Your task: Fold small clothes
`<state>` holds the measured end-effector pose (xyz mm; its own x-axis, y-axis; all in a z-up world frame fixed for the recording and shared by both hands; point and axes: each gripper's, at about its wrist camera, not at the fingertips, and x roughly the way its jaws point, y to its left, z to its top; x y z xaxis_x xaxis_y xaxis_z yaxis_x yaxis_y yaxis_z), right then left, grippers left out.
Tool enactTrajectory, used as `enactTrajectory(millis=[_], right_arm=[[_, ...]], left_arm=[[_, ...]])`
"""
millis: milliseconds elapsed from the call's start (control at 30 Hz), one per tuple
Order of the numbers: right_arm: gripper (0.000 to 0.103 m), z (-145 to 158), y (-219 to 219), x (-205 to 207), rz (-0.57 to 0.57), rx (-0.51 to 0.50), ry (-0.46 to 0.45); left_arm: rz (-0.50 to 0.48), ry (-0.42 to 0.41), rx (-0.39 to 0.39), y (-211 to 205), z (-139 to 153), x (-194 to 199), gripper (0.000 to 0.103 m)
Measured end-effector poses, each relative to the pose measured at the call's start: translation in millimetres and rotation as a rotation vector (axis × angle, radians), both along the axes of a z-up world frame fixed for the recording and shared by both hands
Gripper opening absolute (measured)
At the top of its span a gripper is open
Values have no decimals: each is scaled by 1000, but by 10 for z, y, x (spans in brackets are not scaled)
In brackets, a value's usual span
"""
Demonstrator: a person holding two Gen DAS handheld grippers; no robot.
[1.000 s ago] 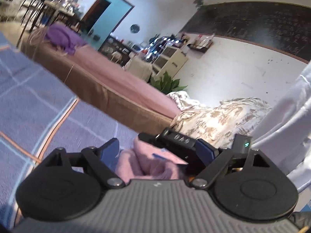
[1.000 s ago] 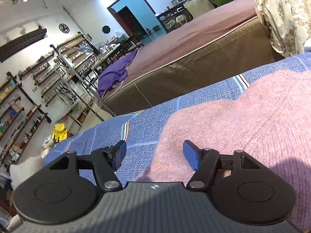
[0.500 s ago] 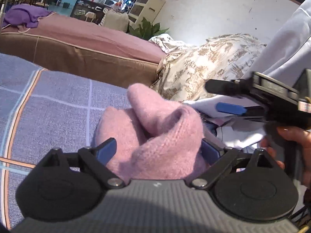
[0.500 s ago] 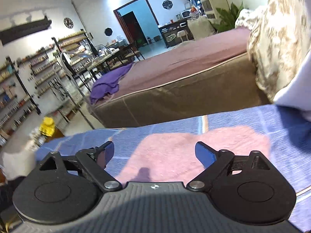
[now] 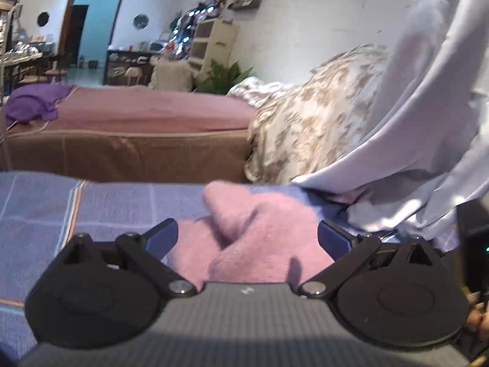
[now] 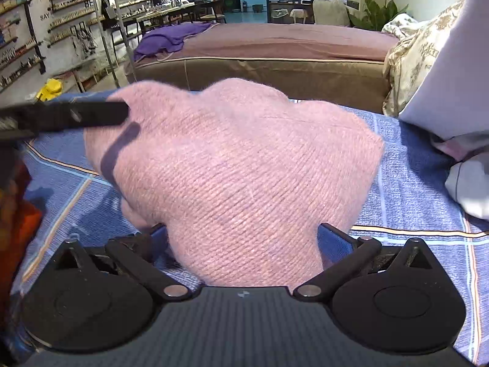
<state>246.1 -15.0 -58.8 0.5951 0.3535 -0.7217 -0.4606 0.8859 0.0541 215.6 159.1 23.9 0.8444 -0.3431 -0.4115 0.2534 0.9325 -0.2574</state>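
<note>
Both tongs (image 5: 247, 235) (image 6: 241, 238) gape around pink knit (image 6: 238, 159).

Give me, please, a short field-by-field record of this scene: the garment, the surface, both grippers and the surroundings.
garment: pink knit piece, bunched, lying on the bedspread
surface: blue checked bedspread
left gripper: jaws opening, the knit between them, pads not pressing it
right gripper: open, the knit between its fingers
nearby cloth: pale garment hanging at the right
background: second bed with a purple cloth
</note>
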Motion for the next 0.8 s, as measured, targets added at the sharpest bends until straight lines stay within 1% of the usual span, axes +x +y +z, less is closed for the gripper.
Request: enactTrajectory(millis=[33, 67, 133, 167, 200, 233, 267, 300, 333, 367, 400, 467, 533, 567, 633, 667, 700, 733, 800], right_arm=[[103, 5, 16, 9, 6, 0, -13], [103, 9, 9, 2, 13, 21, -27], [103, 35, 13, -37, 58, 33, -62], [103, 41, 44, -86, 96, 15, -96], [103, 42, 97, -137, 138, -13, -126], [103, 27, 152, -183, 171, -43, -148], [103, 14, 188, -209, 189, -55, -158], [103, 16, 202, -201, 209, -49, -167], [103, 12, 215, -207, 232, -45, -176], [103, 19, 228, -211, 258, -46, -191], [103, 23, 253, -226, 282, -48, -208], [103, 22, 345, -261, 345, -61, -237], [103, 4, 466, -264, 379, -88, -241], [103, -6, 521, -244, 388, -105, -241], [103, -21, 616, -255, 416, -142, -247], [103, -10, 649, -272, 439, -176, -265], [103, 19, 660, -292, 460, -210, -285], [103, 78, 632, -305, 472, -221, -290], [103, 245, 465, -303, 471, -172, -236]], left_arm=[[-41, -38, -24, -25, 152, -44, 100], [-89, -54, -38, -79, 274, -35, 100], [-194, -54, -60, -227, 429, 74, 100], [-221, -44, -78, -286, 448, 152, 100], [-233, -12, -94, -328, 428, 246, 100], [-236, 57, -111, -360, 356, 382, 100], [-217, 122, -114, -372, 264, 484, 100], [-193, 167, -90, -383, 177, 542, 99], [-174, 192, -40, -388, 72, 587, 99], [-145, 200, 7, -370, -23, 599, 98], [-118, 210, 32, -327, -106, 590, 98], [-90, 246, 35, -206, -266, 579, 98], [-98, 315, 49, -114, -474, 617, 99], [-93, 312, 32, -52, -573, 623, 100], [-61, 321, -76, 119, -705, 640, 100], [-57, 320, -96, 159, -733, 657, 101], [-67, 313, -79, 157, -741, 676, 101], [-81, 311, -59, 149, -745, 689, 102], [-92, 311, -45, 134, -739, 695, 102]])
